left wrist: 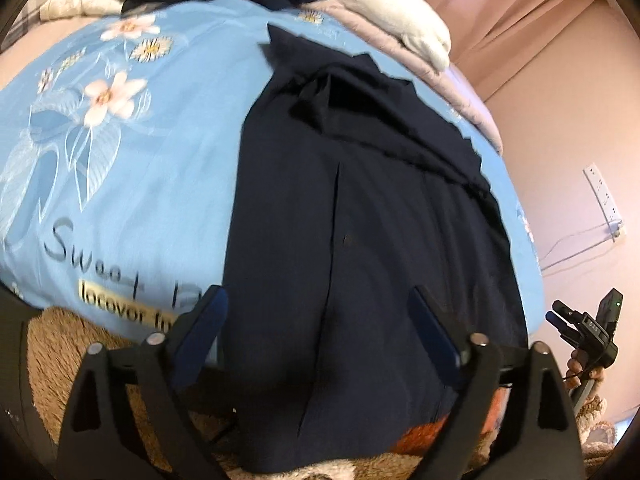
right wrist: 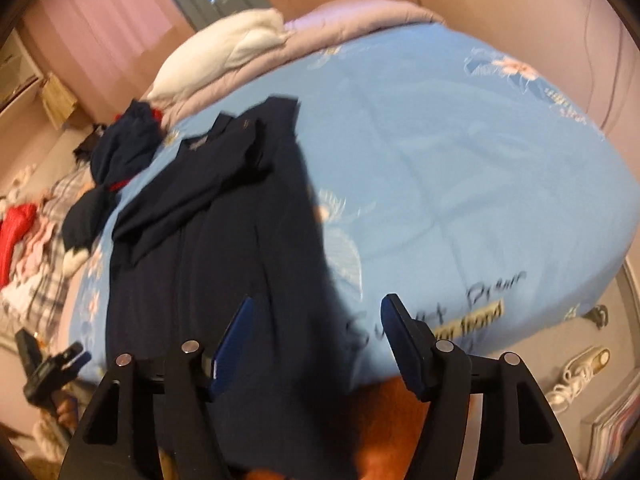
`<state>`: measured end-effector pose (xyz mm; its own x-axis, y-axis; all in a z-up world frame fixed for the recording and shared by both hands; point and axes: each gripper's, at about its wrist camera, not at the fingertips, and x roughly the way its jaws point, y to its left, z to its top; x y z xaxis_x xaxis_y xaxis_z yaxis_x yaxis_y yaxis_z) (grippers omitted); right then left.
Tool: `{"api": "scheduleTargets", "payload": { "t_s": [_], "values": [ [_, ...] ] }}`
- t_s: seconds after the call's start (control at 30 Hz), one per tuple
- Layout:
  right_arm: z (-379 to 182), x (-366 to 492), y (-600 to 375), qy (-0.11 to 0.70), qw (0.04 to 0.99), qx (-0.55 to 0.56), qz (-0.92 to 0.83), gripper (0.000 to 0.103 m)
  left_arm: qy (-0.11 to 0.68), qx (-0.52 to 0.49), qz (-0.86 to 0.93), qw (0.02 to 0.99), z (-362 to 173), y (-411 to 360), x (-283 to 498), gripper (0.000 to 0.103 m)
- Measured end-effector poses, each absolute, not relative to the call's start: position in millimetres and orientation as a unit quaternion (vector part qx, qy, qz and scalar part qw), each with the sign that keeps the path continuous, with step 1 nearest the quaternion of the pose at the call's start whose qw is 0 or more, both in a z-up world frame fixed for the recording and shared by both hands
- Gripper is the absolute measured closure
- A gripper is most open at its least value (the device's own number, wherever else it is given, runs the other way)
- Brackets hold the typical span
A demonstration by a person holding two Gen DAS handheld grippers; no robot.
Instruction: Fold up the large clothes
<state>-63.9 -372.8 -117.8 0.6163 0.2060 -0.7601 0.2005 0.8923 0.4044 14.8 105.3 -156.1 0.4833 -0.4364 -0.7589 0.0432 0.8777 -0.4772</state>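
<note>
Our left gripper (left wrist: 320, 312) and right gripper (right wrist: 316, 328) gape wide, empty, over the shirt (left wrist: 360, 220); its overhanging hem may slide off the bed (left wrist: 140, 168).

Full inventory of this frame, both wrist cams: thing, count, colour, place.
shirt: 1, dark navy, spread lengthwise on the bed, hem hanging over the near edge
bedspread: 1, light blue with flowers and lettering, covers the bed
pile of dark clothes: 1, navy with a bit of red, far side of the bed beyond the shirt collar
white blanket: 1, white, folded at the head of the bed
lilac quilt: 1, pale lilac, bunched beside the white blanket
clothes heap: 1, red, pink and plaid, beyond the bed's edge
curtains: pink, along the wall
wall socket: 1, white, cable plugged in
left gripper: black, blue pads, jaws open above the shirt hem
right gripper: black, blue pads, jaws open, empty
</note>
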Motion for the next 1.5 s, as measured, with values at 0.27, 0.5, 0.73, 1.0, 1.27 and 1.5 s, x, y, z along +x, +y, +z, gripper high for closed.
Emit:
{"api": "scheduleTargets", "payload": {
  "t_s": [0.27,0.5,0.73,1.0,1.27,1.5],
  "values": [
    [-174,-64,-366,0.502,0.834,0.228,0.017,0.031,0.52,-0.198,-0.147,0.818,-189,109,-7,0.001],
    [-204,-62,-370,0.526,0.808,0.265,0.032,0.031,0.542,-0.208,-0.154,0.799,-212,113,-13,0.001],
    [-203,-61,-346,0.533,0.802,0.253,0.092,0.046,0.554,-0.238,-0.203,0.772,-231,107,-10,0.001],
    [-198,-47,-319,0.53,0.801,0.247,0.13,0.094,0.578,-0.236,-0.221,0.749,-245,90,-3,0.083],
    [-148,-45,-319,0.447,0.824,0.299,0.18,0.096,0.54,-0.264,-0.232,0.765,-197,98,-13,0.099],
    [-112,-19,-322,0.387,0.845,0.304,0.209,0.096,0.453,-0.288,-0.283,0.795,-124,93,0,0.099]
  ]
}}
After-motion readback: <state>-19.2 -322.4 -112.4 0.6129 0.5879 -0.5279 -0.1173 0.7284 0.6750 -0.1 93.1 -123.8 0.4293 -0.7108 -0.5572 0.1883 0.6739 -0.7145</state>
